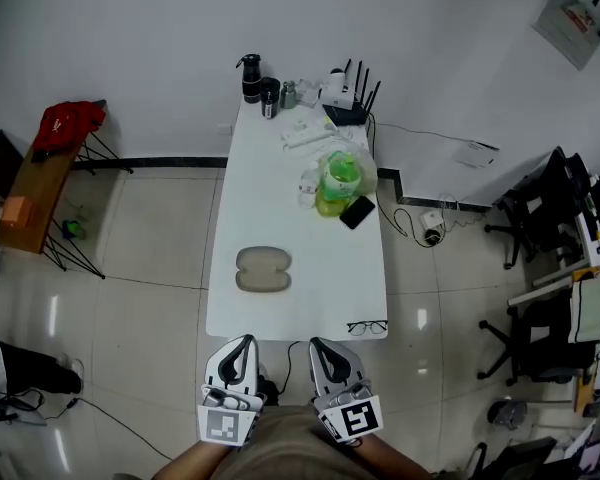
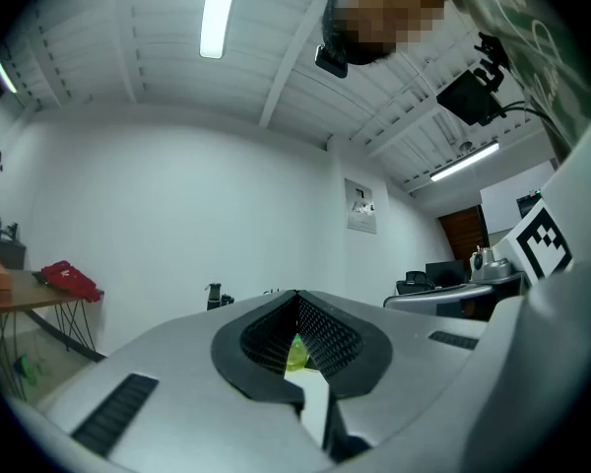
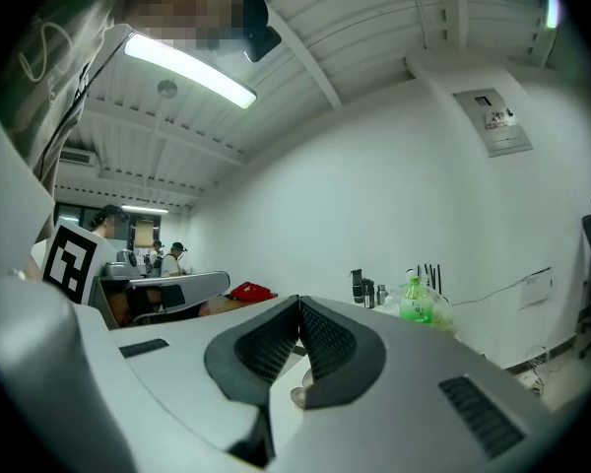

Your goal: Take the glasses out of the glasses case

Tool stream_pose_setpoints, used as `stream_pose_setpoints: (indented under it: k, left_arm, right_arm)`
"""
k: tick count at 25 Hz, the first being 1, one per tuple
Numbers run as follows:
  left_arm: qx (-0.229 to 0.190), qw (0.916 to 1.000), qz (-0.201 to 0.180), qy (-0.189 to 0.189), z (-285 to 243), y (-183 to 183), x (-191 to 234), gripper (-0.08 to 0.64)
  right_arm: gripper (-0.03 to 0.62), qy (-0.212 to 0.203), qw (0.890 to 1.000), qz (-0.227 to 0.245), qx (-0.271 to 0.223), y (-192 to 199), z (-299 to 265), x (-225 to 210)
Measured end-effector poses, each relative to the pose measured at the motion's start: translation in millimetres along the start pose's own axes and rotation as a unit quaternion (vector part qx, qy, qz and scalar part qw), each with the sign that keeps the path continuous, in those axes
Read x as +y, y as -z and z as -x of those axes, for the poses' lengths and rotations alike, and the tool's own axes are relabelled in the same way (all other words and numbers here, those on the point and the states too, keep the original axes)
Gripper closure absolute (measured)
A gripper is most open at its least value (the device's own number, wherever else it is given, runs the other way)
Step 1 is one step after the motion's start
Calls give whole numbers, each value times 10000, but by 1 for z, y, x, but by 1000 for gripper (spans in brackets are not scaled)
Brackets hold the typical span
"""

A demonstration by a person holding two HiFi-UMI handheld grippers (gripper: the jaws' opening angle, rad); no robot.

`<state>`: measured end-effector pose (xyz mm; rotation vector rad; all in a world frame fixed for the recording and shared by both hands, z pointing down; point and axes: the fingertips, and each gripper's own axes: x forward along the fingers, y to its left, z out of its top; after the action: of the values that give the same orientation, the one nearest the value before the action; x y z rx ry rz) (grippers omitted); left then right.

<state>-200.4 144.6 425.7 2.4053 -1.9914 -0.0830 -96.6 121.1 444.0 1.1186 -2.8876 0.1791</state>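
A closed beige glasses case [image 1: 263,269] lies on the near half of the white table [image 1: 300,208]. A pair of dark-framed glasses [image 1: 367,326] rests on the table's near right corner, apart from the case. Both grippers are held below the table's near edge, short of the case. The left gripper [image 1: 244,342] is shut with nothing in it; in the left gripper view [image 2: 297,296] its jaws meet at the tips. The right gripper [image 1: 321,346] is also shut and empty, with its jaws touching in the right gripper view [image 3: 298,302].
A green bottle in a clear bag [image 1: 340,178] and a black phone [image 1: 357,211] sit mid-table on the right. Black flasks [image 1: 252,76], a router [image 1: 348,108] and small items crowd the far end. Office chairs [image 1: 540,218] stand right, and a side table with red cloth [image 1: 68,123] left.
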Motion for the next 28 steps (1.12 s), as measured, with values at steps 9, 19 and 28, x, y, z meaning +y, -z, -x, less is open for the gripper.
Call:
stream_pose_setpoints:
  k: [9, 19, 28]
  left_arm:
    - [12, 9931, 634, -982, 36, -10, -38, 554]
    - [243, 9848, 305, -1693, 96, -19, -91, 554]
    - [100, 9930, 87, -1175, 94, -21, -147, 554]
  right_arm:
    - [581, -148, 9989, -432, -139, 9, 86, -38]
    - [581, -464, 9949, -850, 278, 60, 166, -46]
    - [581, -290, 9994, -63, -158, 21, 182, -22]
